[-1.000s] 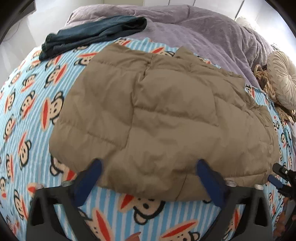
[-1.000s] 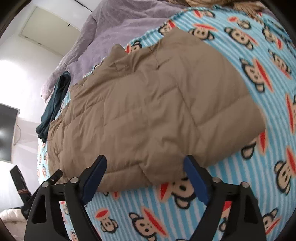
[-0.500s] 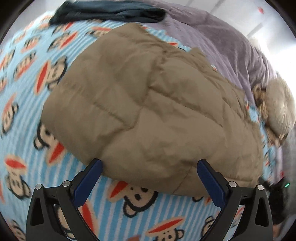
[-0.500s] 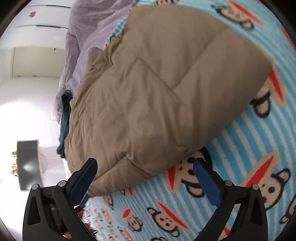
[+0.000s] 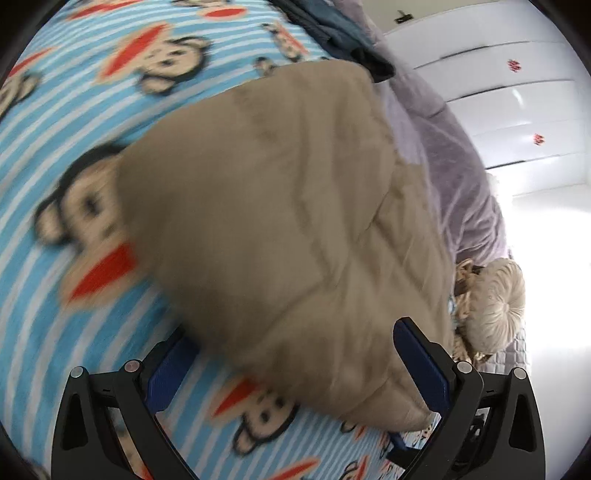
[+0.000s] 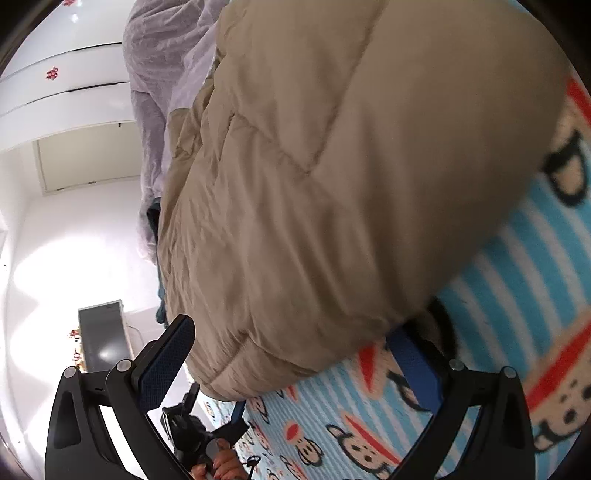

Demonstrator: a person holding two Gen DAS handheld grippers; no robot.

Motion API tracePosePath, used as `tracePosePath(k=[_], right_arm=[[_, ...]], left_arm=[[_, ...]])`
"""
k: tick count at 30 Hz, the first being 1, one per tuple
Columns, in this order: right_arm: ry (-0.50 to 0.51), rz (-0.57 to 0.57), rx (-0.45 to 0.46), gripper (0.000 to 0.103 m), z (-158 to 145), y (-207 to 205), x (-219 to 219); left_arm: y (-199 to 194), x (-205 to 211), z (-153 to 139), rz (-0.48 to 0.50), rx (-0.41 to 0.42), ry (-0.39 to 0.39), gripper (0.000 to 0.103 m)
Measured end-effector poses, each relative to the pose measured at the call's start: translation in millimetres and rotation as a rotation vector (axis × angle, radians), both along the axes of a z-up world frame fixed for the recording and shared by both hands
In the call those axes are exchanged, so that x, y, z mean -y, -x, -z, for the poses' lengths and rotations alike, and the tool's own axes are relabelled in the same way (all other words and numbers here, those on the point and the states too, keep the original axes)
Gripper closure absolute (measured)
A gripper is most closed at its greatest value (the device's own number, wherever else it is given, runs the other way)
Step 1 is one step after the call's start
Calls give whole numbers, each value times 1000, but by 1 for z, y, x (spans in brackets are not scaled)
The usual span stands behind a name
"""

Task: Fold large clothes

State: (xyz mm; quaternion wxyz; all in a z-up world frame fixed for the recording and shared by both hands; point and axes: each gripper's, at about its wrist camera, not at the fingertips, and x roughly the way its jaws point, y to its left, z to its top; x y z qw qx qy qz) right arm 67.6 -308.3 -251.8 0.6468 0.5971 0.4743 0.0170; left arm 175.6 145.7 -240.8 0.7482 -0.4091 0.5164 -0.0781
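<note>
Left camera first: my left fingers (image 5: 295, 369) are spread wide, nothing pinched, and the tan padded jacket (image 5: 288, 221) bulges right between them, its near edge resting on the bed (image 5: 74, 110) with the monkey-print sheet. One pad sits low against the sheet under that edge, the other beside the jacket's corner. Beyond the fingertips there's a dark blue garment (image 5: 332, 29), a purple blanket (image 5: 454, 155) and a round pale cushion (image 5: 495, 302). The view is blurry, so I can't say whether the lower pad is truly under the fabric.

Right camera now: my right fingers (image 6: 295, 354) are wide too, gripping nothing. The jacket (image 6: 332, 166) fills the space ahead, its folded seam edge dropping between the pads; one pad stands free in the air, the other is tucked under the hem against the bed (image 6: 517, 295). Below, I see my other gripper by the same edge.

My read: this is the grab for the next fold. I'd slide both lower pads fully beneath every layer, close evenly, then lift together so the puffy stack doesn't slip apart.
</note>
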Motion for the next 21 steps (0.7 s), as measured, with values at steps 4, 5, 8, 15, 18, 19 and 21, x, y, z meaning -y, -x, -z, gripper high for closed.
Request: tracePosePath(k=[4, 5, 8, 15, 18, 19, 21], right_arm=[[-33, 20, 31, 0, 5, -14, -2], [-44, 27, 37, 0, 7, -17, -2], [-76, 57, 52, 0, 17, -28, -2], [-96, 93, 29, 17, 22, -35, -5], [-137, 113, -10, 59, 25, -25, 0], [-145, 122, -1, 67, 23, -23, 1], [-133, 118, 17, 72, 16, -22, 1]], left_arm=[[-29, 4, 4, -5, 21, 7, 0], [-33, 5, 6, -12, 20, 10, 0], [-43, 6, 15, -50, 13, 28, 0], [-44, 5, 16, -89, 15, 64, 68], [-37, -1, 1, -82, 56, 74, 81], [-36, 2, -7, -65, 75, 53, 82], [-32, 7, -21, -28, 111, 22, 83]])
